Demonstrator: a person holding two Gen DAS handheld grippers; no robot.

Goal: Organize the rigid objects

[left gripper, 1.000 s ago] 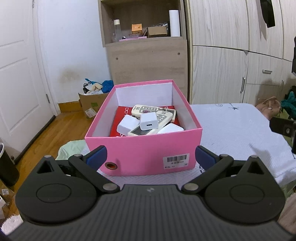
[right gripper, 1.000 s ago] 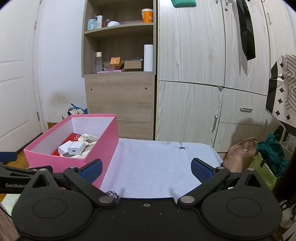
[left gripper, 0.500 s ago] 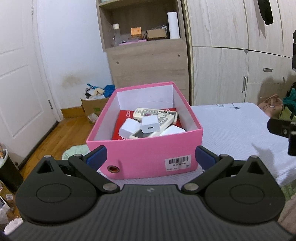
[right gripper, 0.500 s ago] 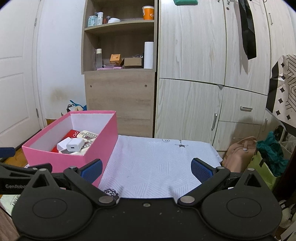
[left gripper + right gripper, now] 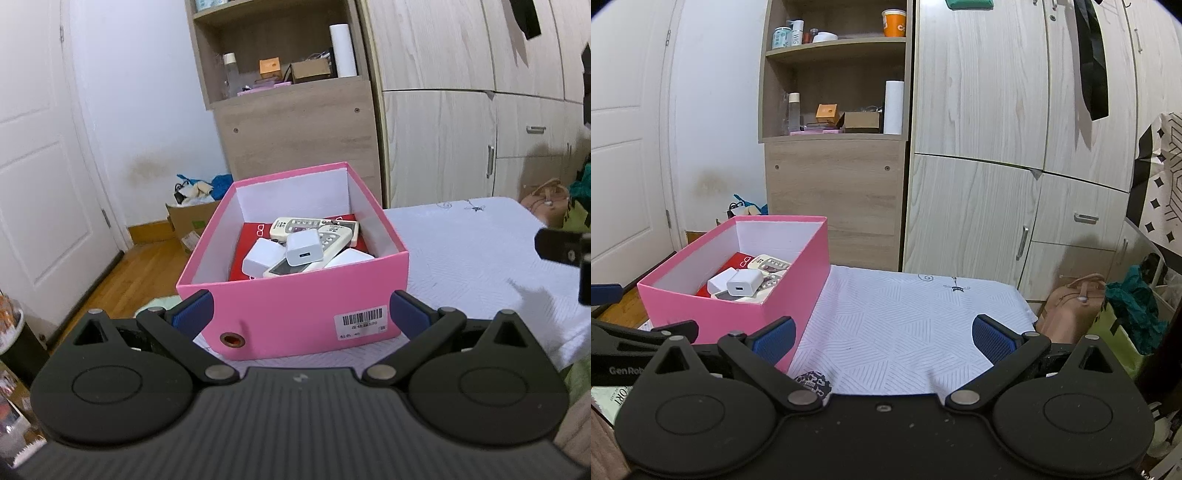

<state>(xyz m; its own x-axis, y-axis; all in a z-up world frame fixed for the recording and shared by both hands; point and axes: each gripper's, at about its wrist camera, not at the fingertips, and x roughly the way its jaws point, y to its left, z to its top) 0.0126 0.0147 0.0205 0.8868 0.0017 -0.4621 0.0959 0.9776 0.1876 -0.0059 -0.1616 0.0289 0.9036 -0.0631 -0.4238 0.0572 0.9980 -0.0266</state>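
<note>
Left wrist view has backed off slightly from the pink box at the cloth's left edge; both the left gripper and the right gripper stay spread, empty, so sorting seems finished.

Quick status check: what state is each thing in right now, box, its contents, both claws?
Pink box: open, no lid, upright on the white cloth.
Chargers: piled inside the box.
Remotes: inside, overlapping.
Left claw: open, empty.
Right claw: open, empty.
</note>
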